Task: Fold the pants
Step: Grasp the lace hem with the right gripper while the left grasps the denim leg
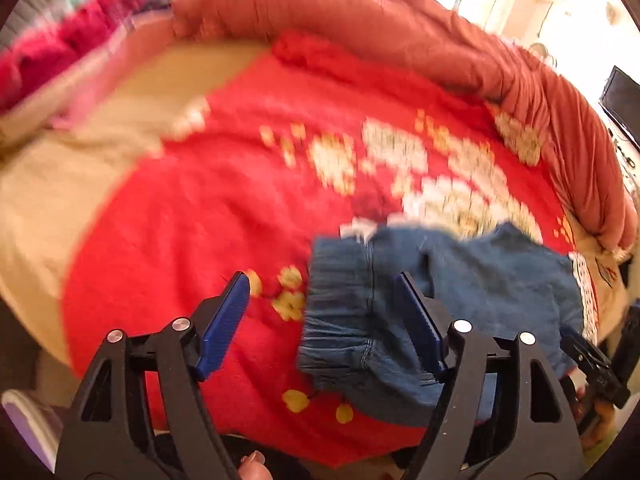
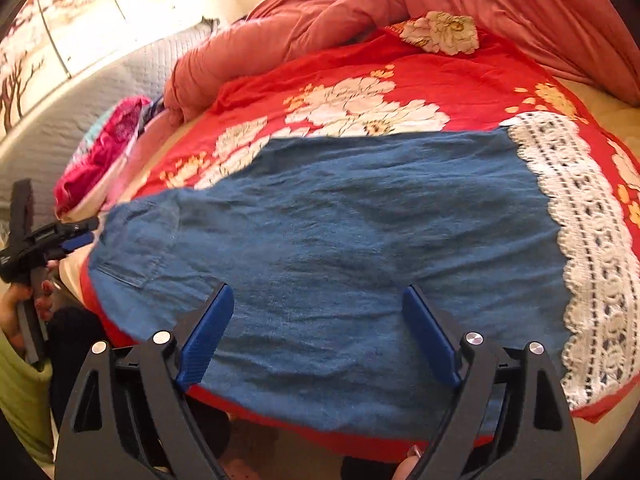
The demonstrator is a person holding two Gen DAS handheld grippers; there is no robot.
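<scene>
The big red bedspread with white and yellow flowers (image 2: 460, 80) covers the bed, and that's the first worry: it is loose cloth, so a low pinch could catch it along with the garment and drag both. Behind it the bunched salmon-pink quilt (image 2: 340, 12) walls off the far side, so anything flipped too far back would climb that ridge and lie crooked. There's flat floral ground between quilt and garment, good room for a fold going away from the person.

Now the blue denim pants with a white lace hem band (image 2: 340, 216) lie spread flat at the bed's near edge, waistband toward the left gripper, lace toward the right. The near border of the denim runs close to the drop-off, and it looks ready to slide off if tugged toward the person.

The left gripper (image 1: 320, 304) hovers over the gathered elastic waistband (image 1: 340, 300), fingers apart, nothing pinched; one finger sits over the denim, the other over red cloth. This view is smeared, so contact is hard to judge. A bite from there might take only one layer of the waist.

The right gripper (image 2: 316, 320) hangs above mid-leg, fingers wide apart, clamped on nothing. Closing on flat fabric there would likely slip or bunch it; the lace edge looks the likelier snag.
</scene>
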